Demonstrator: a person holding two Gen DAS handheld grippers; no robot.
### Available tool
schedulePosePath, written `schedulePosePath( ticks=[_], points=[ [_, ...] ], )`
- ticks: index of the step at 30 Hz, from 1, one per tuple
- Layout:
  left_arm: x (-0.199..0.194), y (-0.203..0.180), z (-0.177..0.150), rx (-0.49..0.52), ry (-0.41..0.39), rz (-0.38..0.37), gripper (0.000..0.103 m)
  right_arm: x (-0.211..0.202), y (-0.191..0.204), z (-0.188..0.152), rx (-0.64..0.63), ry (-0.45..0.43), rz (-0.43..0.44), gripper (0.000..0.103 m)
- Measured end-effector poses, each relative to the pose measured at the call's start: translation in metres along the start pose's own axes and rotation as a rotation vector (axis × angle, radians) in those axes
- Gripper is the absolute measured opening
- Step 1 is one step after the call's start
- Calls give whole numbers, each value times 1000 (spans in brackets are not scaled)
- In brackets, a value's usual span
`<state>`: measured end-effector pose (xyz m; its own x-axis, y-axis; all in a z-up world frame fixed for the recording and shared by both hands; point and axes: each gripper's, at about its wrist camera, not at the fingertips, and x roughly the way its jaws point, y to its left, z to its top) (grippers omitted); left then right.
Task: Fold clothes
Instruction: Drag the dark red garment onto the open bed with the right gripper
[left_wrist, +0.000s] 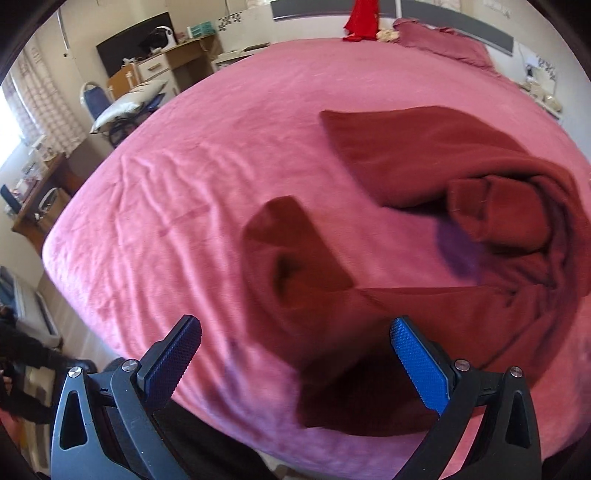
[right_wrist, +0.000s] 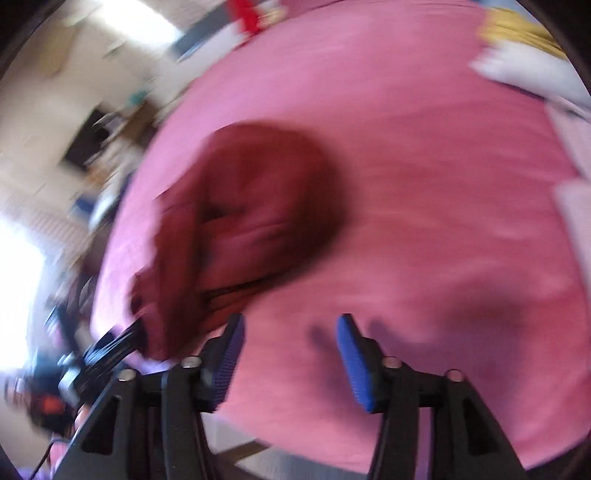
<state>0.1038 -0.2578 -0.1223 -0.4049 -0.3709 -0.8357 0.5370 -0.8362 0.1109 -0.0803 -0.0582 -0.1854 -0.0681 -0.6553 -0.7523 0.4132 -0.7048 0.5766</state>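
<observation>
1. Garment: a dark red garment (left_wrist: 424, 236) lies crumpled on the pink bed cover (left_wrist: 192, 177), toward the near edge of the bed. One flat part reaches away across the cover; a rolled sleeve-like part lies on its right side; another fold runs down toward me.
2. Left gripper (left_wrist: 295, 365): my fingers (left_wrist: 421, 362) stand wide apart, released, gripping nothing. The near fold of the garment lies below and between them; whether either pad touches the cloth I cannot tell.
3. Right gripper (right_wrist: 290, 358): my fingers (right_wrist: 352, 362) are parted and released, with only pink bed cover (right_wrist: 424, 221) between them. This view is heavily blurred.
4. Right wrist view: the garment (right_wrist: 251, 221) shows as a bunched red heap just beyond and left of my left-hand finger, apart from the pads.
5. Surroundings: a bright red cloth (left_wrist: 364, 18) hangs at the far end of the bed beside a pink pillow (left_wrist: 443, 42). A wooden bench (left_wrist: 173, 62) and a chair (left_wrist: 96, 99) carrying a white pillow stand at the left wall.
</observation>
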Motion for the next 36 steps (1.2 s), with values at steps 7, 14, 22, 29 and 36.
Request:
schedulePosePath(
  ticks=[7,14,22,29,36],
  points=[
    [-21,3,-5,-10,-7,12,103,72,57,52,-62,107,-83,62],
    [-20,15,-7,-36,-15,52,103,42,22,77,181,68,264,12],
    [-5,-4,1,-9,-4,21,103,-130,-58,141,300,-438,619,4],
    [-6,-30,-2,32,2,-24,103,-122,-37,119,92,-299,273,79],
    [-24,-27,-5,70,-37,4,103,9,24,84,-2,29,86,78]
  ],
)
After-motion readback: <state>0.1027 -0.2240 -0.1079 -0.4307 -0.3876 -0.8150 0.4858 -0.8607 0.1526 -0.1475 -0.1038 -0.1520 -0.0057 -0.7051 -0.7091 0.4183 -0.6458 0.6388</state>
